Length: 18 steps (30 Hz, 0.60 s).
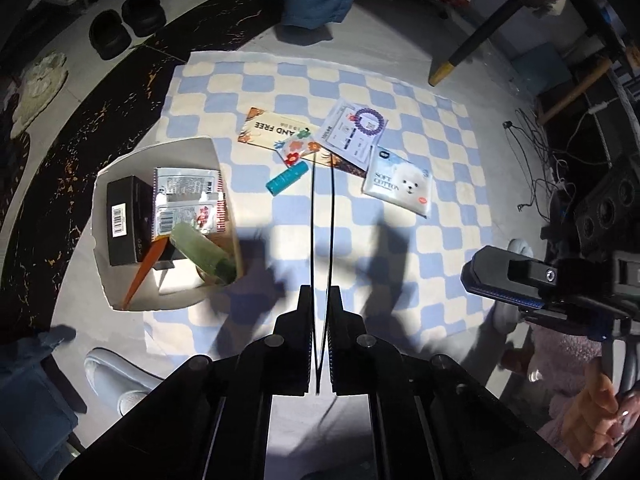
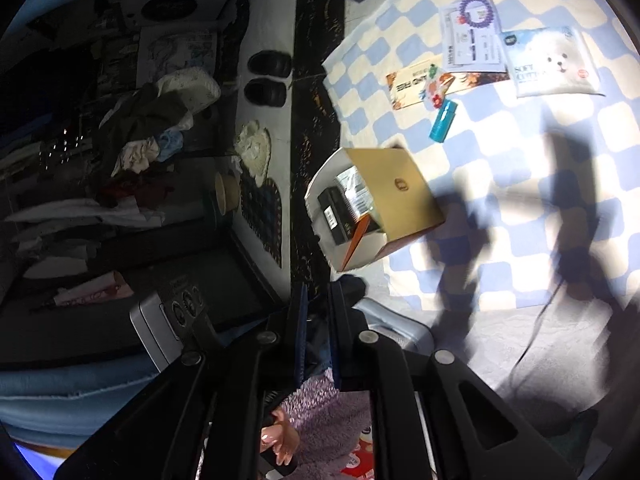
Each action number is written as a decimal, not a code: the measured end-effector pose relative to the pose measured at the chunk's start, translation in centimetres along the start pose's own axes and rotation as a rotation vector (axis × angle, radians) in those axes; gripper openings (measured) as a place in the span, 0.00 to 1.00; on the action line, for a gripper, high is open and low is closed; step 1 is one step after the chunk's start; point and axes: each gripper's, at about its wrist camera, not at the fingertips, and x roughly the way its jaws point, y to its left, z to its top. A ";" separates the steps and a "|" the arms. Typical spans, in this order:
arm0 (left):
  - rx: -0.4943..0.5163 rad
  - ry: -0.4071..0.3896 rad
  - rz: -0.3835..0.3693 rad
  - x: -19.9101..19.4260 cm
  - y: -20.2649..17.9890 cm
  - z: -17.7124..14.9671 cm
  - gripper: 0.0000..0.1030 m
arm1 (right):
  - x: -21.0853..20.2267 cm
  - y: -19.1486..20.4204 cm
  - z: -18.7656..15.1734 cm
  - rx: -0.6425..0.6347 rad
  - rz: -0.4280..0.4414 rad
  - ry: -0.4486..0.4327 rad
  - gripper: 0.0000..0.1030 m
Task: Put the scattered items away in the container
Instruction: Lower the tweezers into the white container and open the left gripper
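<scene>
Nearest the left wrist camera, the left gripper is seen with its jaws clenched together, nothing visible between them; it is held above the blue-and-cream checked cloth. The right gripper is seen with its jaws nearly together, a narrow gap remaining and no object visibly held.

The teal tube is laid flat on the cloth, its long axis running diagonally, one end toward the cards and the other toward the open cardboard box. Just above it, a long card printed "AND FREE" is overlapped by a small flowered packet. Beside these, a white card bearing a purple ring is placed, and a tissue pack is marked "SOFT COTTON" with a white dog's face.

The box is stood at the cloth's edge, well apart from the scattered items. Inside it, a black barcoded box, a silver sachet and a green tube are seen.
</scene>
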 end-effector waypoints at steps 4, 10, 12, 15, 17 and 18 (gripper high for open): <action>-0.057 -0.007 0.070 -0.6 2.5 1.7 0.03 | 0.5 -3.0 1.7 0.021 -0.120 -0.042 0.15; -0.155 0.021 0.178 -0.4 6.7 3.8 0.03 | 1.2 -10.4 3.8 0.044 -0.450 -0.156 0.18; -0.157 0.040 0.196 0.3 7.1 4.3 0.03 | 1.5 -13.0 4.3 0.029 -0.555 -0.192 0.20; -0.170 0.064 0.201 1.3 7.4 4.8 0.03 | 2.0 -17.0 5.7 0.017 -0.687 -0.206 0.22; -0.194 0.079 0.194 1.9 7.8 5.1 0.03 | 2.0 -19.4 6.6 0.003 -0.776 -0.213 0.22; -0.204 0.085 0.184 2.2 8.1 5.2 0.03 | 1.8 -20.3 7.0 -0.014 -0.814 -0.226 0.22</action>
